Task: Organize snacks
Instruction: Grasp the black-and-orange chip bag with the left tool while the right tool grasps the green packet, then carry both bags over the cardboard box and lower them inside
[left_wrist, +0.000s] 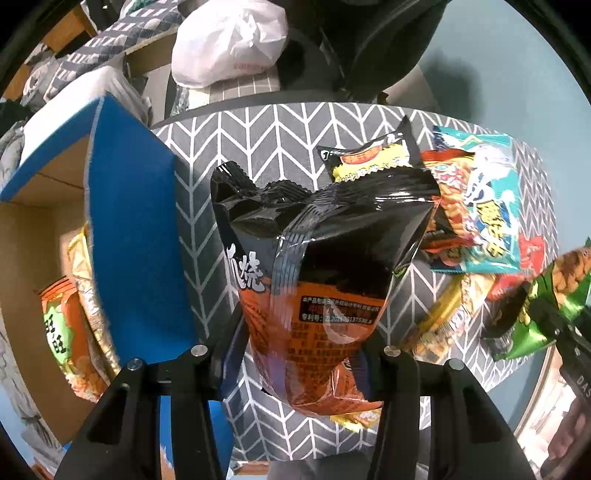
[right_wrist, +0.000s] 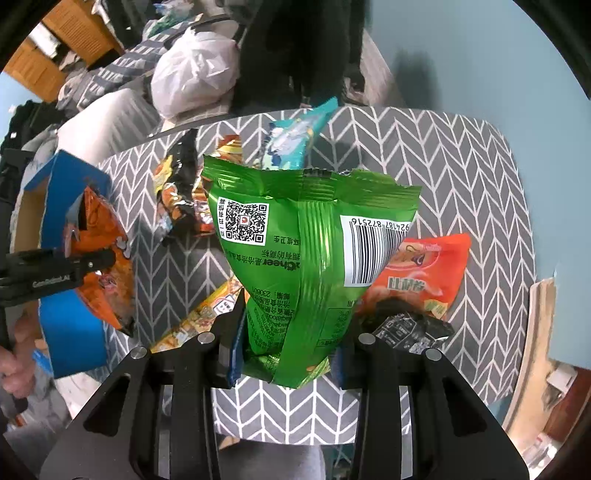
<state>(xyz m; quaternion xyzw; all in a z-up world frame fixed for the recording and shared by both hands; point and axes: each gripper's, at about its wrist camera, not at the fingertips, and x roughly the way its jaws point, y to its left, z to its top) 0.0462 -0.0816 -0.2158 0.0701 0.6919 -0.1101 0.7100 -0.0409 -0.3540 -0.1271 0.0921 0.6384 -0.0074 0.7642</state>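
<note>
My left gripper (left_wrist: 306, 354) is clamped on a black and orange snack bag (left_wrist: 317, 266). The bag hangs between the two fingers, up off the grey zigzag tablecloth (left_wrist: 258, 136). My right gripper (right_wrist: 288, 354) is squeezed tight on a green snack bag (right_wrist: 306, 258), and that one is up in the air too.

The blue box (left_wrist: 133, 236) sits just to the left of my left bag. It is open, and I can see an orange pack (left_wrist: 62, 332) and a yellow pack (left_wrist: 83, 266) already inside it. So I think the job now is to carry both bags over and drop them in.

To do it well, I should take the left bag first, since it is closest to the box. I need to lift it above the blue wall so the bottom of the bag does not catch on the edge. Then I lower it into a free spot next to the other packs and only let go once it is down inside.

The green bag must wait its turn, so my two hands do not bump. More snacks lie on the cloth, like the teal bag (right_wrist: 295, 136) and the red bag (right_wrist: 424, 273). I cannot tell how much room is left in the box, because the wall hides part of it.
</note>
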